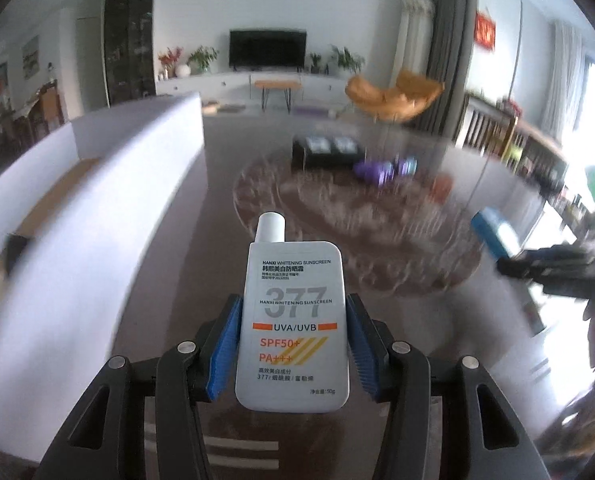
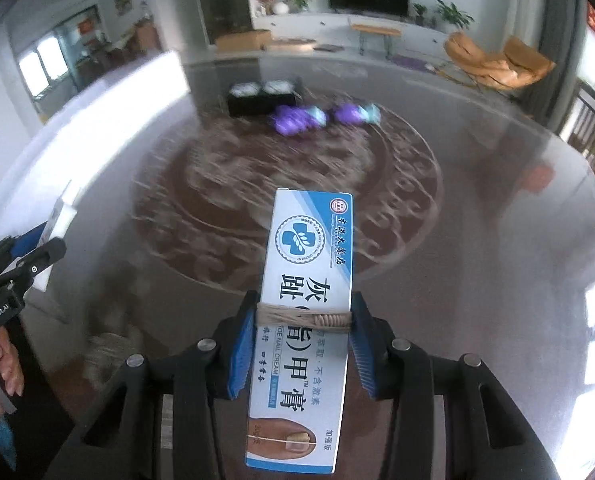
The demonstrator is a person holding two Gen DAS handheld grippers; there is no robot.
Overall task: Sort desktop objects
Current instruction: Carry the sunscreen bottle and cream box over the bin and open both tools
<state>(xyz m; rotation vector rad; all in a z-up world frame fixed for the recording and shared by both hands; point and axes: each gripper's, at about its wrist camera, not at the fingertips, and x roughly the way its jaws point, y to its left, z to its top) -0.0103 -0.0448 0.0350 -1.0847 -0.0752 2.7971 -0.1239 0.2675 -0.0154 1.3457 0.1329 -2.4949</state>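
both grippers loaded above the glass table

left gripper (image 1: 293, 344) clamped on white sunscreen bottle (image 1: 291, 328), cap pointing away, lifted over glass table (image 1: 377, 248). right gripper (image 2: 303, 340) pinched on blue-and-white nail cream box (image 2: 305, 320), likewise off the table. far across the table: black tray (image 2: 261, 100), with purple packets (image 2: 293, 120) just beside it.
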